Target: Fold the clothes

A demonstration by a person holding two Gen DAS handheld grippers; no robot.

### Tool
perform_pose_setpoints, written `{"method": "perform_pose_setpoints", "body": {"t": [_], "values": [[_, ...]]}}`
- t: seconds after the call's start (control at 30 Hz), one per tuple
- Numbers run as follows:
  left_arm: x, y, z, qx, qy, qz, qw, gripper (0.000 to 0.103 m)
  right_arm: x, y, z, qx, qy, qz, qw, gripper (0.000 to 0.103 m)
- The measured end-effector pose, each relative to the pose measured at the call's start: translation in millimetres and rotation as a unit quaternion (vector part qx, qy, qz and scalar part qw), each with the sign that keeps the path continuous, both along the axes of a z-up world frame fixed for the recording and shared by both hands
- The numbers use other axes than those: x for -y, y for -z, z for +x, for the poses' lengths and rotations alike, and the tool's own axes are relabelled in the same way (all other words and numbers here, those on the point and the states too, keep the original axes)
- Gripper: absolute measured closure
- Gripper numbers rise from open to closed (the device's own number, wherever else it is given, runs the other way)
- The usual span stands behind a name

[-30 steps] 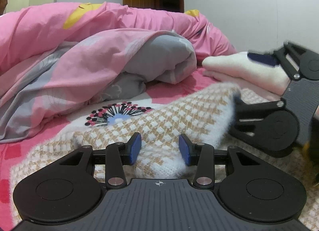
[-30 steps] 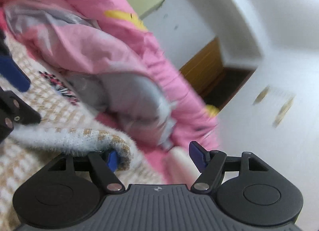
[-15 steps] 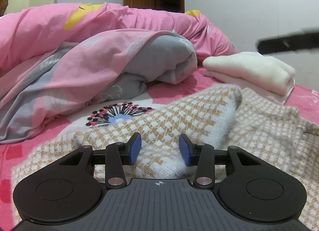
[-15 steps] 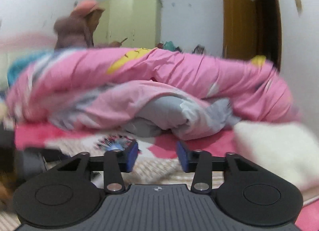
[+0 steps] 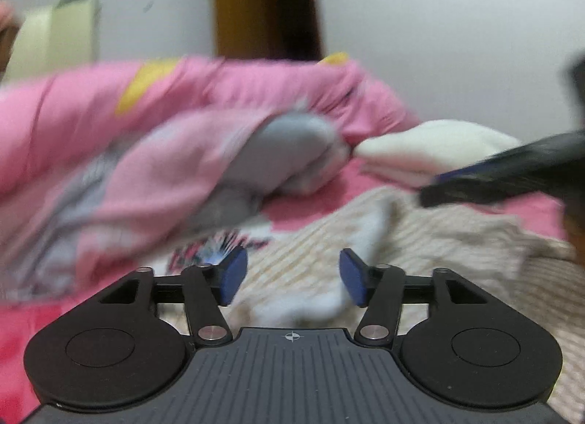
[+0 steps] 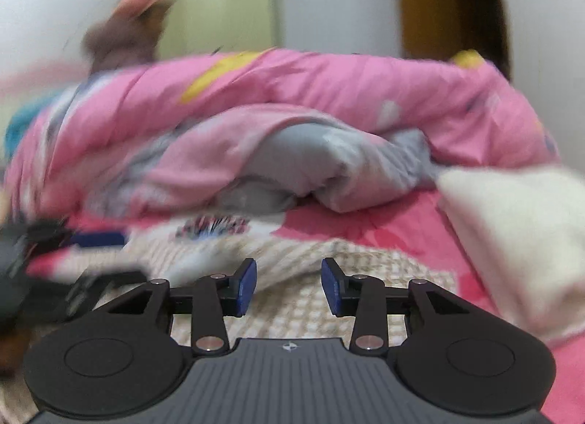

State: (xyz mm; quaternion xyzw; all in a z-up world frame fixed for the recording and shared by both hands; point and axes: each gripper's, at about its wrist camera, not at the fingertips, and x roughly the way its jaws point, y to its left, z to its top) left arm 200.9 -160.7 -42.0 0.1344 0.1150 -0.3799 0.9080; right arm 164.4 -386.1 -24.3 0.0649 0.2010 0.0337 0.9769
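A beige-and-white checked knit sweater (image 5: 420,241) lies partly folded on the pink bed sheet. My left gripper (image 5: 292,277) hovers just above its near edge. The jaws are opening, and nothing is pressed between the blue pads. The sweater (image 6: 365,259) also lies below and ahead of my right gripper (image 6: 289,287), which stands partly open and holds nothing. From the left wrist view the right gripper (image 5: 512,168) is a dark blur at the right, over the sweater's far side. From the right wrist view the left gripper (image 6: 95,256) is a blur at the left edge.
A bunched pink and grey quilt (image 5: 182,131) fills the back of the bed. A folded white garment (image 6: 519,234) lies at the right beside the sweater. A person in a pink cap (image 6: 124,33) stands behind the quilt, near a pale wardrobe (image 6: 226,14) and a wooden door (image 5: 263,11).
My left jaws have spread wider and the gripper has lifted slightly. My right gripper has let go of the sweater's edge, rolled level, swung back, and its jaws have narrowed.
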Motion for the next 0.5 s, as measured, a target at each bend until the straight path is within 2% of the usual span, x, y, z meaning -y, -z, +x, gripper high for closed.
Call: {"method": "perform_pose_setpoints", "body": {"t": [0.07, 0.13, 0.2, 0.27, 0.3, 0.37, 0.4, 0.47, 0.5], "values": [[16.4, -3.8, -15.5, 0.036, 0.027, 0.037, 0.9983, 0.032, 22.5, 7.8, 3.6, 0.003, -0.003, 0.070, 0.998, 0.062], [39.9, 1.6, -23.8, 0.075, 0.036, 0.103, 0.9912, 0.032, 44.4, 15.7, 7.0, 0.007, -0.006, 0.137, 0.990, 0.062], [62.8, 13.7, -26.5, 0.112, 0.036, 0.174, 0.9777, 0.033, 55.6, 24.0, 6.3, 0.005, -0.010, 0.162, 0.987, 0.062], [77.9, 25.5, -23.4, 0.131, 0.030, 0.228, 0.9643, 0.034, 64.3, 31.2, 5.6, 0.004, -0.013, 0.182, 0.983, 0.062], [82.3, 28.5, -21.3, 0.136, 0.027, 0.243, 0.9600, 0.034, 67.6, 34.5, 6.4, 0.002, -0.013, 0.192, 0.981, 0.061], [85.7, 25.0, -14.9, 0.142, 0.014, 0.254, 0.9565, 0.036, 73.1, 40.3, 9.5, -0.004, -0.014, 0.211, 0.977, 0.061], [86.4, 21.9, -12.4, 0.158, -0.001, 0.261, 0.9525, 0.041, 75.1, 42.7, 11.4, -0.008, -0.015, 0.220, 0.975, 0.061], [86.2, 15.9, -7.1, 0.185, -0.025, 0.272, 0.9440, 0.043, 76.5, 44.9, 11.9, -0.010, -0.015, 0.226, 0.974, 0.061], [86.3, 12.2, -2.2, 0.184, -0.026, 0.276, 0.9432, 0.043, 76.9, 45.4, 11.6, -0.010, -0.015, 0.227, 0.974, 0.061]]}}
